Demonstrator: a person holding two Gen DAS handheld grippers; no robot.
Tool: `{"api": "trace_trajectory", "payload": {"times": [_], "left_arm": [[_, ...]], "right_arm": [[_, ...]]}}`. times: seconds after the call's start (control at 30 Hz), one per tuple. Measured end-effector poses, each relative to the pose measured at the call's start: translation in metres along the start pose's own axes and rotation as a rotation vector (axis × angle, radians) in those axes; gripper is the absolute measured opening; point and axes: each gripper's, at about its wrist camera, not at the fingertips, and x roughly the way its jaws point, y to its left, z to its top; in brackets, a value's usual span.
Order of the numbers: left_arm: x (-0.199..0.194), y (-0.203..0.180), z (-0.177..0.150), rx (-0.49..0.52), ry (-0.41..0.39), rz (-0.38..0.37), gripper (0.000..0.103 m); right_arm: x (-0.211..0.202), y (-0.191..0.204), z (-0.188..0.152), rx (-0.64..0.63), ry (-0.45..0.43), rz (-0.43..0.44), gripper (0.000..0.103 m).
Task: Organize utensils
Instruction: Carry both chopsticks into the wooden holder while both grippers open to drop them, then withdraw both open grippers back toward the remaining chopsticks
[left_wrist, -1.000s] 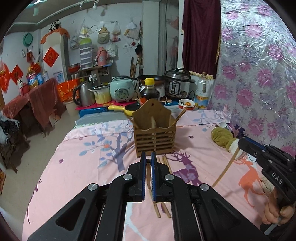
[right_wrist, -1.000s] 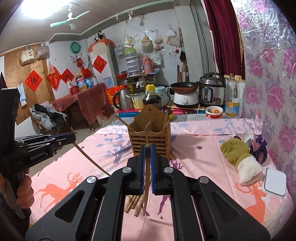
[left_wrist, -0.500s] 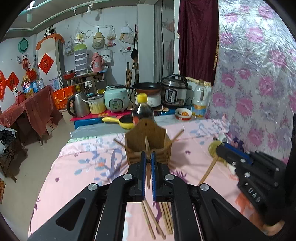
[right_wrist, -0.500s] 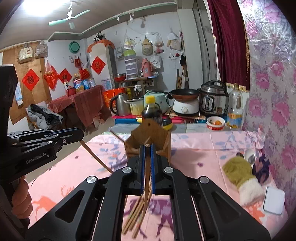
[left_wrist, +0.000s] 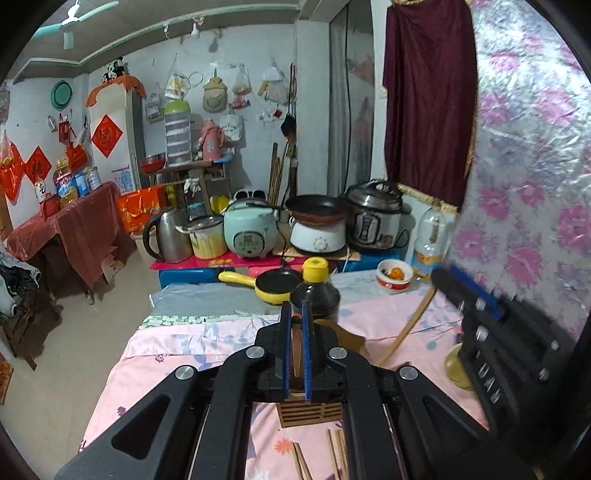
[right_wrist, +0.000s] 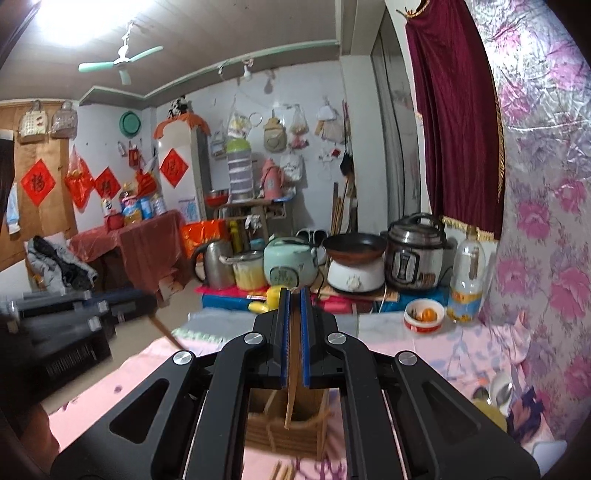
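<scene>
Both tongs (left_wrist: 294, 314) (right_wrist: 294, 295) higher, nearer holder (right_wrist: 284, 428).

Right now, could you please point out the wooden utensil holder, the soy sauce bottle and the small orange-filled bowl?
wooden utensil holder (right_wrist: 286, 428): right wrist view, slatted front wall.
soy sauce bottle (left_wrist: 315, 266): left wrist view, yellow cap.
small bowl (right_wrist: 423, 318): right wrist view, front rim.

1. Left gripper (left_wrist: 295, 325) in the foreground, blue fingers (left_wrist: 285, 350) pinched on a chopstick (left_wrist: 295, 347).
2. Below it, wooden holder (left_wrist: 310, 413) on the pink bedsheet (left_wrist: 177, 354), partly hidden.
3. Loose chopsticks (left_wrist: 334, 454) on the sheet, near the holder.
4. Right gripper (left_wrist: 439, 284) at right, blurred, gripping another chopstick (left_wrist: 410, 325).
5. Dark sauce bottle (left_wrist: 314, 291) just beyond the holder.
</scene>
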Motion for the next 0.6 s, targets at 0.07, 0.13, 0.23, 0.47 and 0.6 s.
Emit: {"api": "trace_trajectory", "payload": {"times": [0.07,0.13,0.23,0.47,0.6], "left_arm": [[0.019,0.005,-0.007,-0.020,0.038,-0.003,0.006],[0.037,0.013,-0.019,-0.063,0.089,-0.023,0.018],[0.044,0.028,-0.033,-0.119,0.110,-0.019,0.060],[0.020,0.052,-0.043,-0.195,0.087,-0.003,0.080],[-0.004,0.054,-0.059,-0.216,0.078,0.006,0.089]], "right_arm": [[0.018,0.000,-0.004,-0.001,0.008,-0.011,0.007],[0.039,0.001,-0.018,-0.016,0.052,-0.029,0.009],[0.049,-0.005,-0.036,-0.002,0.114,-0.029,0.016],[0.004,-0.030,-0.036,0.070,0.088,-0.025,0.037],[-0.031,-0.042,-0.045,0.114,0.082,-0.011,0.052]]}}
